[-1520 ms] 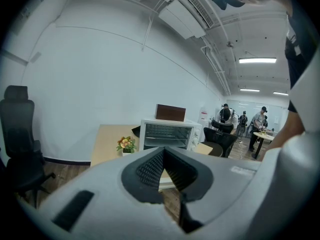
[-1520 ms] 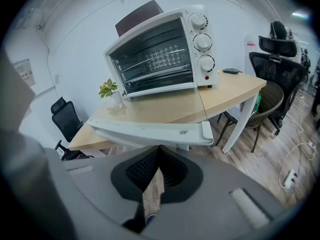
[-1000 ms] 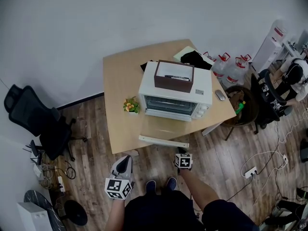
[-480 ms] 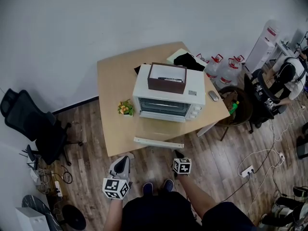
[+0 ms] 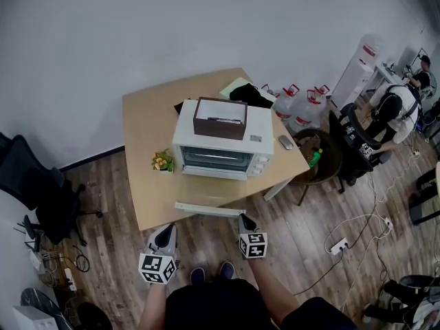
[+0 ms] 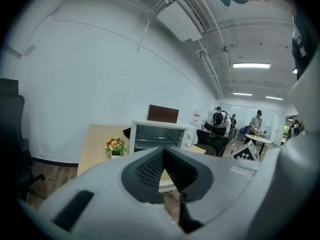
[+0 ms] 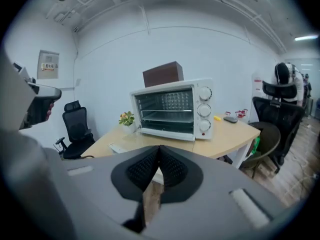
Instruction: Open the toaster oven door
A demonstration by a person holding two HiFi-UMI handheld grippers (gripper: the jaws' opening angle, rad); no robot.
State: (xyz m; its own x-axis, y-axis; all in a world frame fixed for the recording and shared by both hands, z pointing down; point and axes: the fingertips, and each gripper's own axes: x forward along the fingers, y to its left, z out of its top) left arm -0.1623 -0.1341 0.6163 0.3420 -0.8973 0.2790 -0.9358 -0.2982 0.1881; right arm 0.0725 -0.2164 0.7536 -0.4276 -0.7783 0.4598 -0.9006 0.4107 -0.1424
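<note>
The white toaster oven (image 5: 223,139) stands on the wooden table (image 5: 141,126), a brown box (image 5: 220,117) on its top. Its glass door (image 5: 210,192) lies folded down flat, its white handle (image 5: 210,210) near the table's front edge. The racks inside show in the right gripper view, in the toaster oven (image 7: 172,109). My left gripper (image 5: 165,236) and right gripper (image 5: 245,222) hang off the table's front edge, apart from the door. Both are shut with nothing in them, the left gripper (image 6: 163,150) and right gripper (image 7: 159,148) pads meeting.
A small potted flower (image 5: 163,161) stands left of the oven. Dark cloth and papers (image 5: 247,93) lie behind it. A black office chair (image 5: 31,181) is at the left. Water bottles (image 5: 295,108), a round chair (image 5: 320,158) and a person (image 5: 388,108) are at the right.
The table and oven have slid left in the head view and look smaller. Both grippers stay low by my body and shut. The oven door has stayed down.
</note>
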